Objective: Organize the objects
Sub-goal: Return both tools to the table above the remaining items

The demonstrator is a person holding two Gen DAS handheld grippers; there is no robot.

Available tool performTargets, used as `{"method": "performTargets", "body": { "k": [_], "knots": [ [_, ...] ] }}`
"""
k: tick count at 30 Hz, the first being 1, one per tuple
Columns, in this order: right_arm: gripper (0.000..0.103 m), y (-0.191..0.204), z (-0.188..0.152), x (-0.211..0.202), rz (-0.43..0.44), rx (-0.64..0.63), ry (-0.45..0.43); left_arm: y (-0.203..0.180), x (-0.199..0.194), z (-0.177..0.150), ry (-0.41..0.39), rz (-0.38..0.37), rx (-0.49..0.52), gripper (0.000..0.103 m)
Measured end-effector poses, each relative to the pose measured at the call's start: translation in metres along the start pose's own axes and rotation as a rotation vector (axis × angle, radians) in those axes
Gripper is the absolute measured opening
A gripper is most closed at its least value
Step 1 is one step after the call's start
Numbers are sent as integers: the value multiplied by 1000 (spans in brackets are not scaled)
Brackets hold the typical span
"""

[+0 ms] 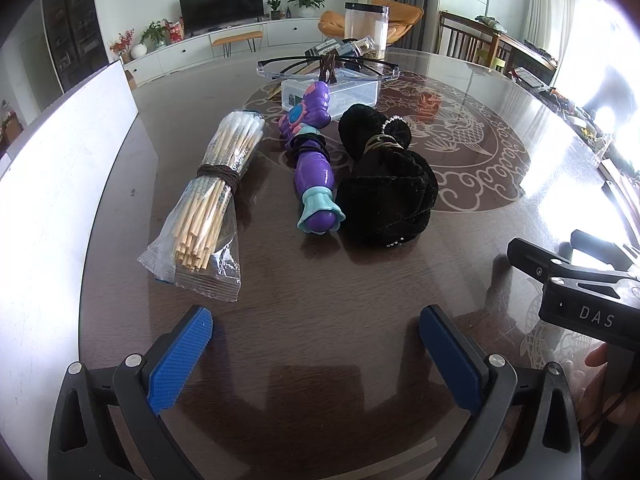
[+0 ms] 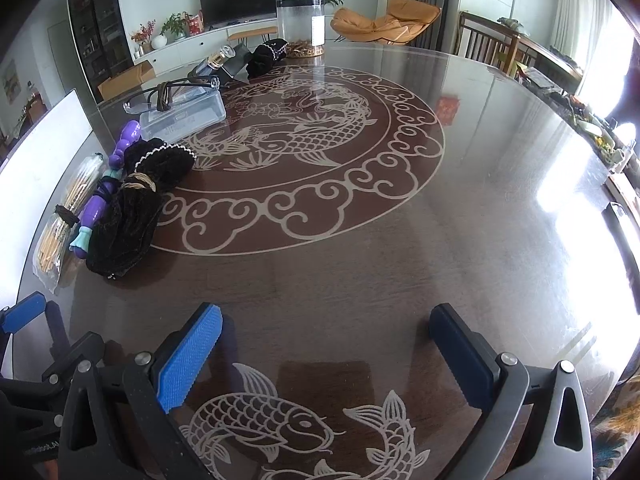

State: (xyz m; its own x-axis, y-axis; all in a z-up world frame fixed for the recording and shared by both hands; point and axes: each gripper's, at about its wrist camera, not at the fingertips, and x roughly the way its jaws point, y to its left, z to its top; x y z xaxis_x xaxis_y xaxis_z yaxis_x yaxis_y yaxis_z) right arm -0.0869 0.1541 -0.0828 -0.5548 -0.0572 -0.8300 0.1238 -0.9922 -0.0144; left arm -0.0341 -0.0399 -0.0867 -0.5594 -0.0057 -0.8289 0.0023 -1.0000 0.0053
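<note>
Three bundles lie side by side on the dark round worktop [image 1: 280,320], each cinched with a band: a clear packet of cotton swabs [image 1: 216,196] on the left, a purple toy [image 1: 312,164] with teal trim in the middle, and a black velvet cloth [image 1: 386,184] on the right, the cloth touching the toy's side. Behind them sits a clear plastic box [image 1: 344,94] with a pair of clear safety glasses [image 1: 280,70] resting on top, and farther back a tall clear jar [image 1: 366,26] with a black lid.

The left claw [image 1: 316,342] hovers low over bare wood just in front of the bundles, its blue pads spread wide and gripping nothing. The right claw [image 2: 326,350] is likewise spread wide and empty, over the fish pattern [image 2: 260,420] near the worktop's edge, well apart from the bundles, which appear at the far left in its view. A white board [image 1: 60,168] stands along the worktop's left side.
</note>
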Motion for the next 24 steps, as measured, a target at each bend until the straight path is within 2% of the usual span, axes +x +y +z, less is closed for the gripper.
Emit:
{"method": "performTargets", "body": {
  "k": [20,22,24],
  "knots": [
    [103,-1,-1,-1,5,-10,-6,0,-4,-4,17,-6,10,103],
    [103,-1,-1,-1,4,-10,-6,6,-10,-4,50,9,-5,103],
    [103,-2,-1,-1,5,-11,-6,17,-24,0,15,18,-46,103]
  ]
}}
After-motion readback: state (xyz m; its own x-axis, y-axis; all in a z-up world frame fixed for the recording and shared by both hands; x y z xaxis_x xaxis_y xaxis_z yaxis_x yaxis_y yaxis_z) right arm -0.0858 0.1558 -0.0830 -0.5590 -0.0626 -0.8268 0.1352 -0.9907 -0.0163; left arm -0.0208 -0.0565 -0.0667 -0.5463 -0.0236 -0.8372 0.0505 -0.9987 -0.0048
